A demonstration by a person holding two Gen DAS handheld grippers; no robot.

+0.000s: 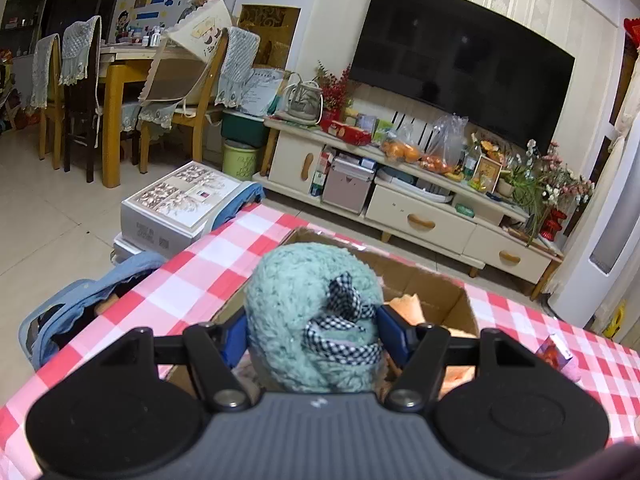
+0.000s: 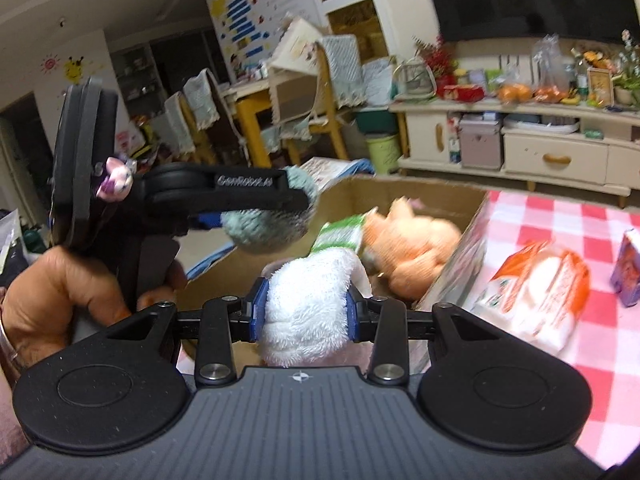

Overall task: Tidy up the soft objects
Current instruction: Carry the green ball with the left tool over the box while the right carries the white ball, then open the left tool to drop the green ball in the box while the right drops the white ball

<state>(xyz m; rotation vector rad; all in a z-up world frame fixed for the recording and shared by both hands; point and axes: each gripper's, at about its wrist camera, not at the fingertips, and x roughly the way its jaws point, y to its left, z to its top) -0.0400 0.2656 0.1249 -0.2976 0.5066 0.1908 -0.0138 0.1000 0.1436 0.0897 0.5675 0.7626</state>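
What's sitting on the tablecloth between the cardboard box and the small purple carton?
A plastic-wrapped orange and white packet lies there, right of the cardboard box and left of the purple carton. The right wrist view shows it.

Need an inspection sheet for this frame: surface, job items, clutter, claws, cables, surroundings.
Surface: table under red-white checked cloth.
Job's things: open cardboard box holding an orange plush; teal fuzzy item; white fluffy item.
Clutter: orange-white packet and small purple carton on the cloth beside the box.
Claws: left claw shut on the teal fuzzy item; right claw shut on the white fluffy item; both over the box.
Cables: nothing seen.
Surroundings: TV, TV cabinet, dining chairs.
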